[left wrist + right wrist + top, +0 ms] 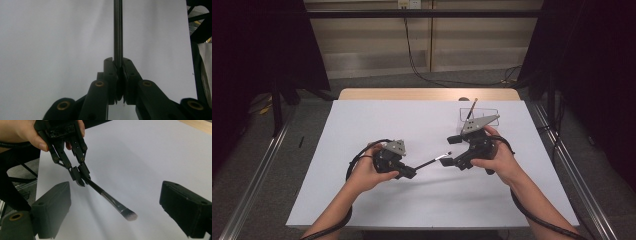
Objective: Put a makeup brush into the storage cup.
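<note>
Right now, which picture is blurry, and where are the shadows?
Left gripper view: the brush handle and the left tool clamped on it are soft and dim, being so close to the camera. Right gripper view: the makeup brush is sharp, with a faint shadow on the white table; the right tool's near pads blur. High view: evenly lit, dark at the sides.

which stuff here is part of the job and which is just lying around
In the job:
- brush, handle clamped in the left gripper
- right gripper, jaws wide open toward the bristle end
- wire holder with another brush leaning in it, probably

Lying about:
- floor cables
- dark curtains
</note>
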{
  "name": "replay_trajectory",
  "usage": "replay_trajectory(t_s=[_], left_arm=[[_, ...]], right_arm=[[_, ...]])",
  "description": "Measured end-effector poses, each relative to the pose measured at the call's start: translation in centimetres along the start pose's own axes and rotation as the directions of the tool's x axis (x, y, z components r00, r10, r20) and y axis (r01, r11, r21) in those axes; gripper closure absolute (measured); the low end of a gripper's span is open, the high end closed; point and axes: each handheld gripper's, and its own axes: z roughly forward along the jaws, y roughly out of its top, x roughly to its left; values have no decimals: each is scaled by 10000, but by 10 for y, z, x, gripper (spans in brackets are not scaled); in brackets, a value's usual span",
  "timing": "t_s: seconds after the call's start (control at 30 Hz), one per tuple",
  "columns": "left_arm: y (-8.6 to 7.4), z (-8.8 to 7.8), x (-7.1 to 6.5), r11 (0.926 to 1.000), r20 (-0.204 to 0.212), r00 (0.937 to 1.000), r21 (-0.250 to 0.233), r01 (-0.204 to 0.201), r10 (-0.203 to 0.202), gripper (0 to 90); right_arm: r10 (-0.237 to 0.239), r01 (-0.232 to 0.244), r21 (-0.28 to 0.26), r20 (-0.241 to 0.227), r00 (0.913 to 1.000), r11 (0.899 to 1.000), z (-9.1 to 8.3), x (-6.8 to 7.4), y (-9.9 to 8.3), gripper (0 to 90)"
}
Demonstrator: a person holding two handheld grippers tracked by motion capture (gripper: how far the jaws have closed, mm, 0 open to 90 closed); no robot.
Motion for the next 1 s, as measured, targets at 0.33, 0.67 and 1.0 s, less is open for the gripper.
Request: replay_trajectory(t_s=[0.33, 0.67, 1.0], left_arm=[[-3, -4, 3, 9934, 90, 9987, -1029, 506, -499, 837], [-1, -3, 4, 9706, 474, 9937, -2145, 1092, -1013, 837], [0, -2, 4, 9393, 665, 9891, -3108, 1455, -1312, 837]], right_arm=[[198, -198, -395, -20, 9998, 9990, 1, -1, -1, 110], [309, -310, -726, -27, 9995, 9969, 2, 0, 1, 125], [342, -339, -1193, 7, 9994, 9923, 1, 1, 3, 181]])
